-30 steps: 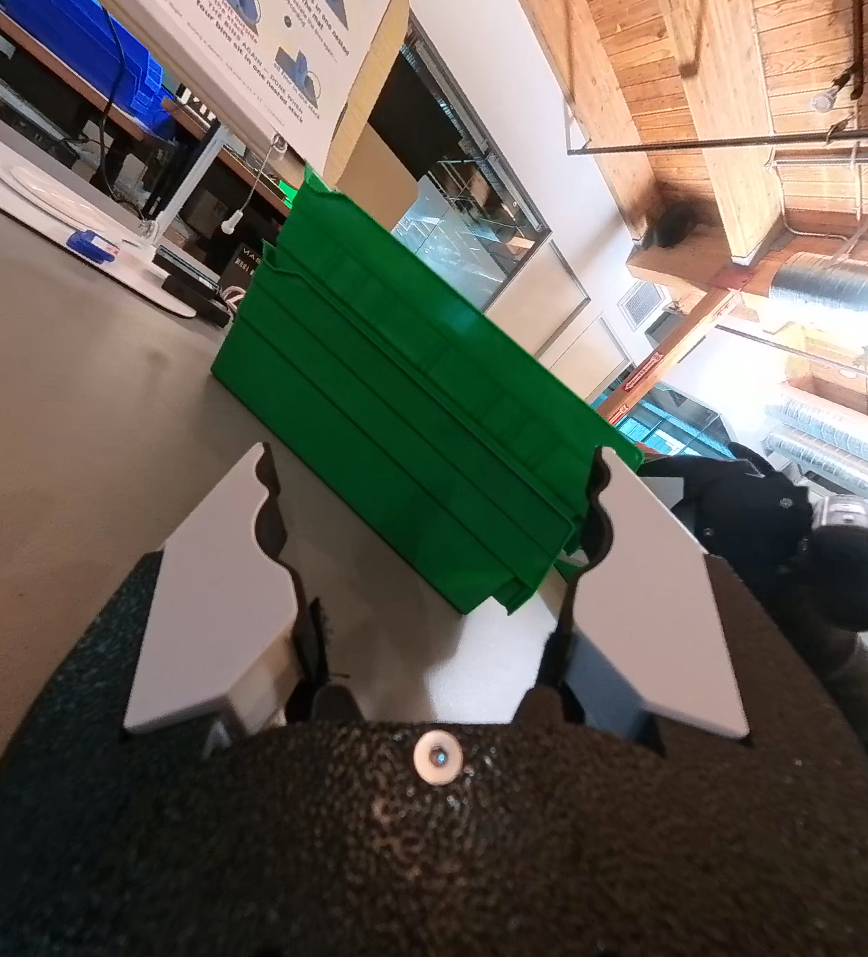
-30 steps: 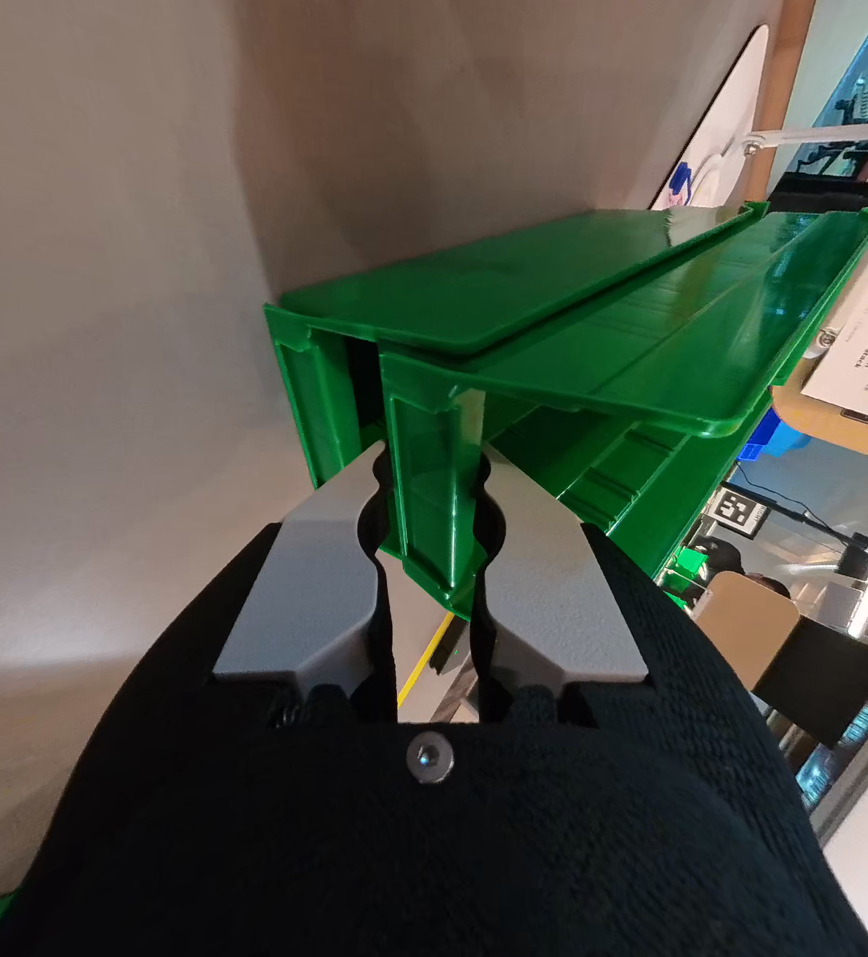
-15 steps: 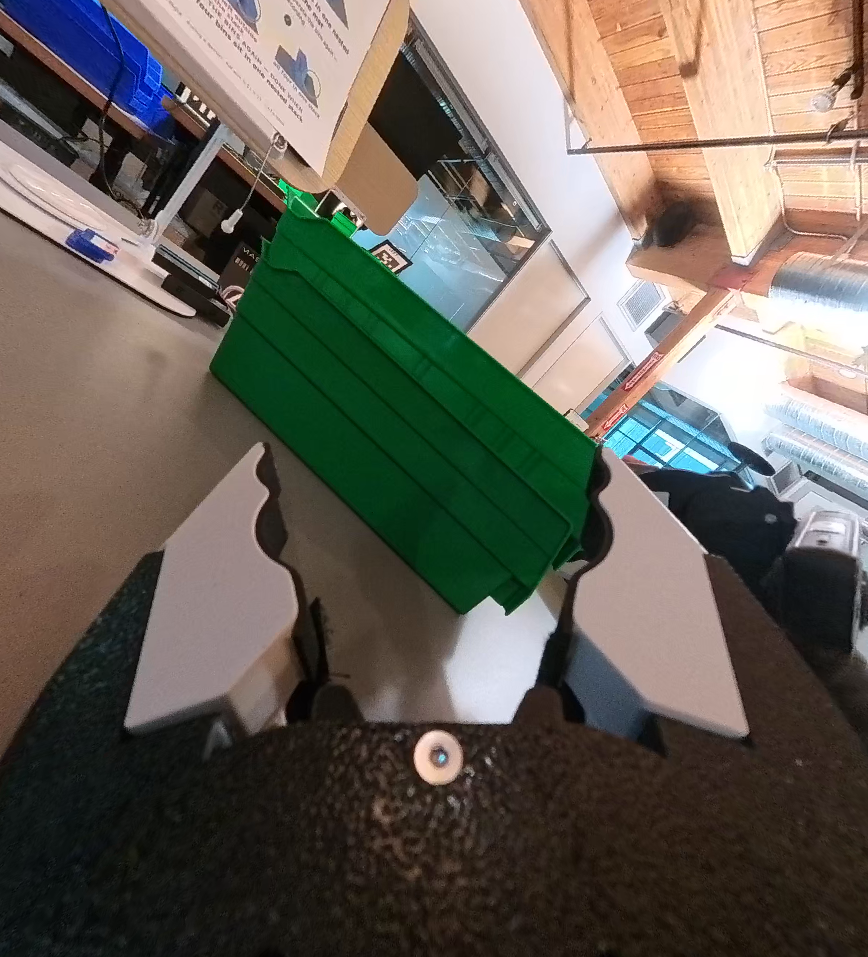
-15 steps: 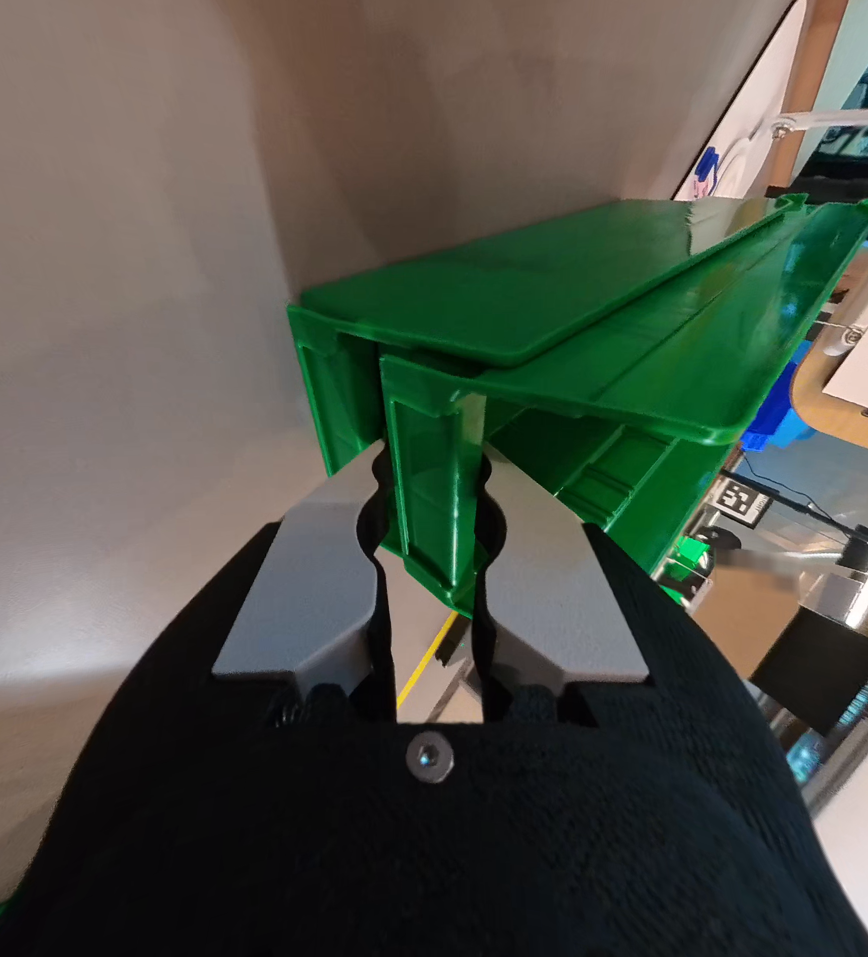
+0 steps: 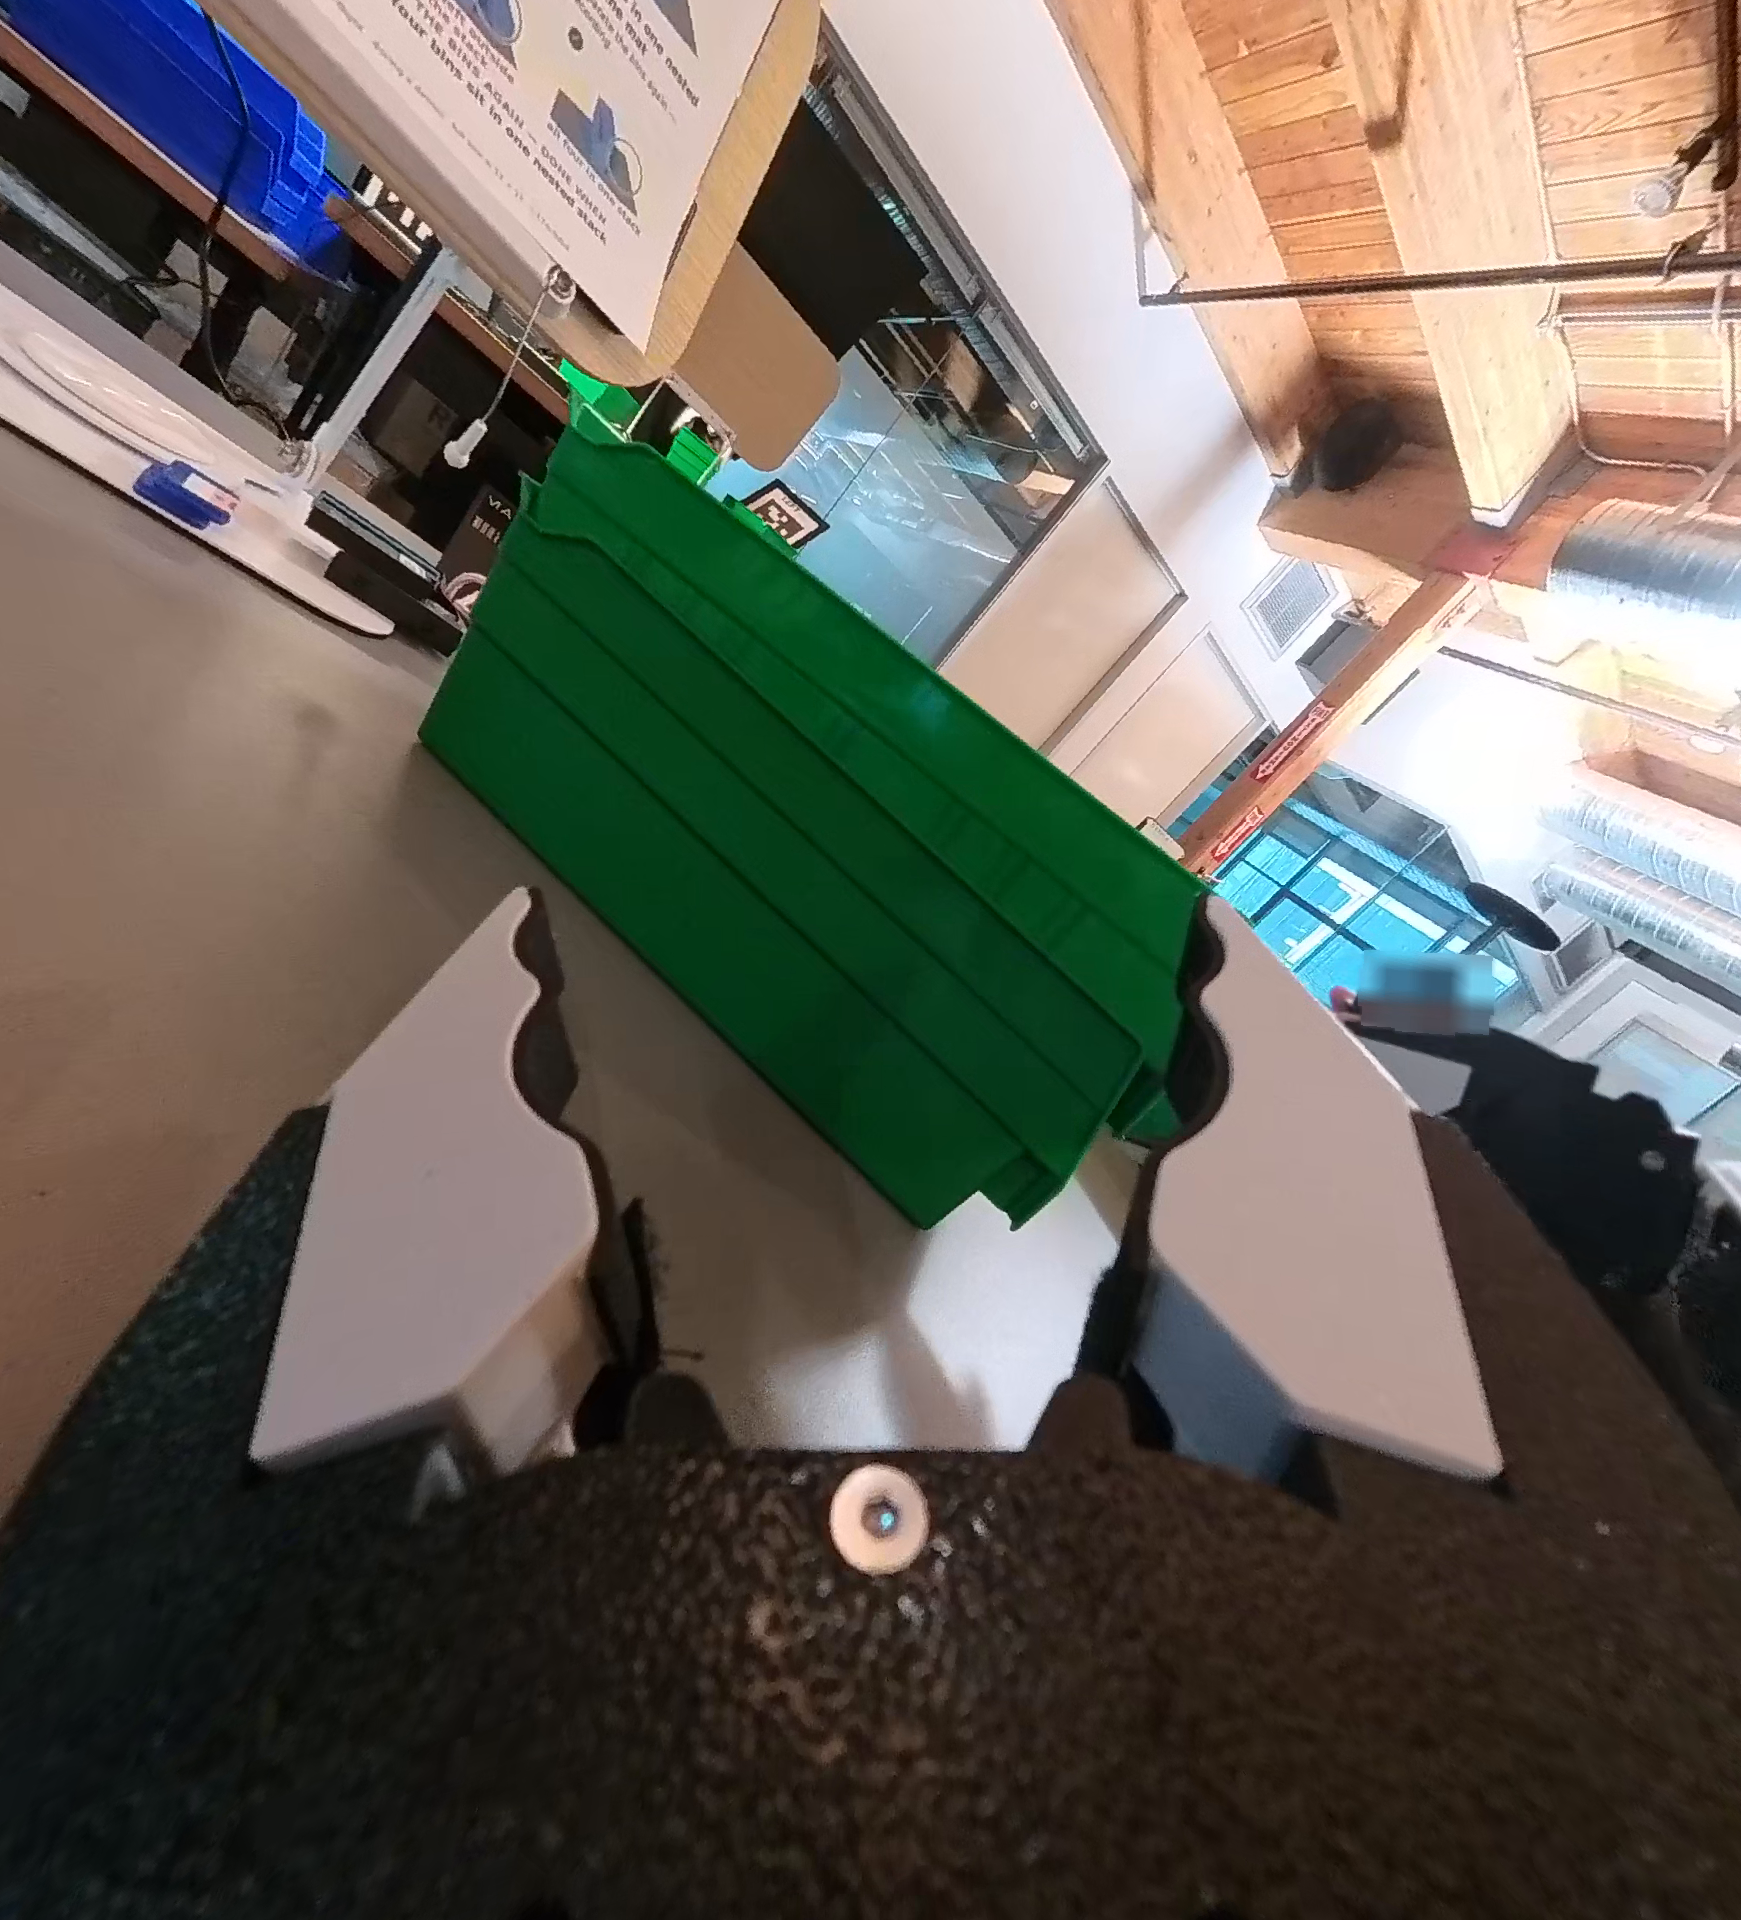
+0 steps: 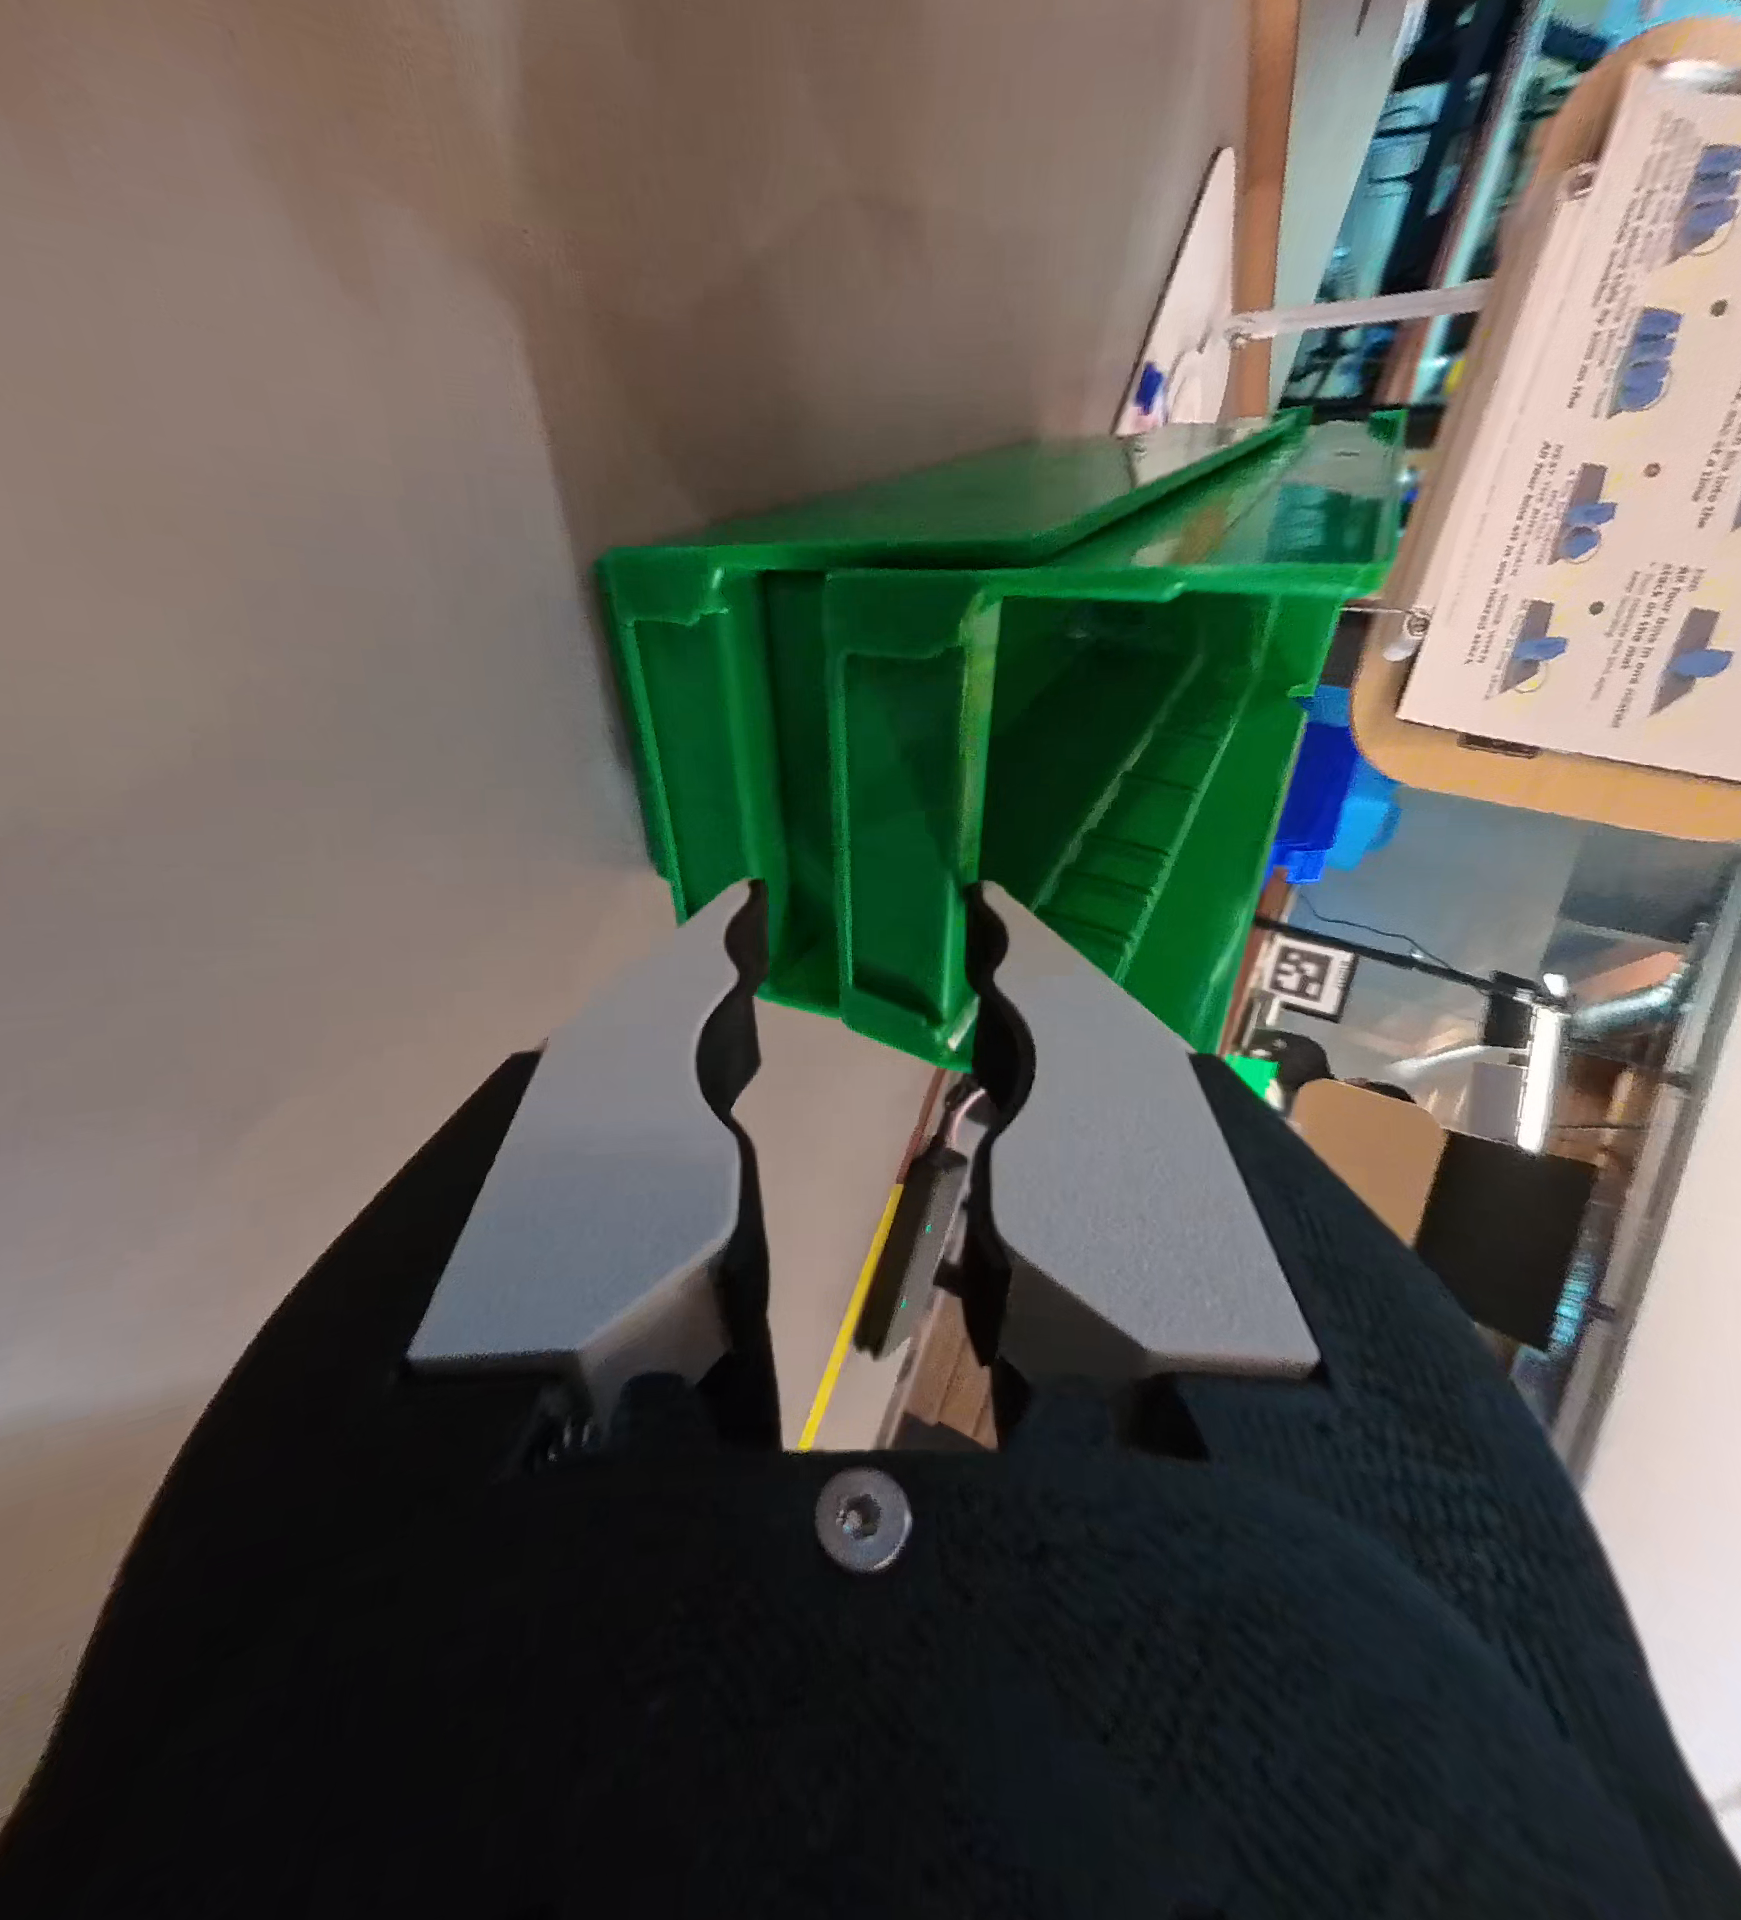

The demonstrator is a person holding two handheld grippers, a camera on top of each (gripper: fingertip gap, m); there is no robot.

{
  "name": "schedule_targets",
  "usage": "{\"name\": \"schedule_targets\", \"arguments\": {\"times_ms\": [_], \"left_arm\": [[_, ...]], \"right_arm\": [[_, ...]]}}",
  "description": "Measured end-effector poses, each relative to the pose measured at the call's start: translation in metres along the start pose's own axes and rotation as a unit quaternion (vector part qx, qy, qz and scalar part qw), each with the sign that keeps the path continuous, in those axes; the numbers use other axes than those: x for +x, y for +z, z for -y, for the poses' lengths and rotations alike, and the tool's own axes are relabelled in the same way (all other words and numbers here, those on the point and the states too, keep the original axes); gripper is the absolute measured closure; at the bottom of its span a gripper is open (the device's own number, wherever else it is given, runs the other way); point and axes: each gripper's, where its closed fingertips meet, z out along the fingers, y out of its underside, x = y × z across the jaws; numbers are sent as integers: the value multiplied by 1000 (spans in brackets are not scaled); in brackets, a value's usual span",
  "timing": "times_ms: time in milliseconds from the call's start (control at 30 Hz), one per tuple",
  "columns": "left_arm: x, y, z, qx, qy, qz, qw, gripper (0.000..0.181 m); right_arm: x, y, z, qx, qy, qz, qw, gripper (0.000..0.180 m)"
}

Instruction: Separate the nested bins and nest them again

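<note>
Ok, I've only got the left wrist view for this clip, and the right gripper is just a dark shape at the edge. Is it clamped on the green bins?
Observer: No. In the right wrist view the right gripper is open. Its fingers are spread, with an end wall of the green bins between them, not squeezed.
Operator: I see only the stack's outer side. Is anything inside?
Observer: The right wrist view looks into the innermost bin from its end. Its ribbed inside is bare, as far as that view shows.
</note>
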Motion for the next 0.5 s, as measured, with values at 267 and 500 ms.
{"name": "schedule_targets", "arguments": {"times_ms": [267,500], "left_arm": [[0,0,0,0,0,0,1000,65],[0,0,0,0,0,0,1000,65]], "right_arm": [[15,15,15,45,-14,-68,997,142],[10,15,33,70,8,-107,992,152]]}}
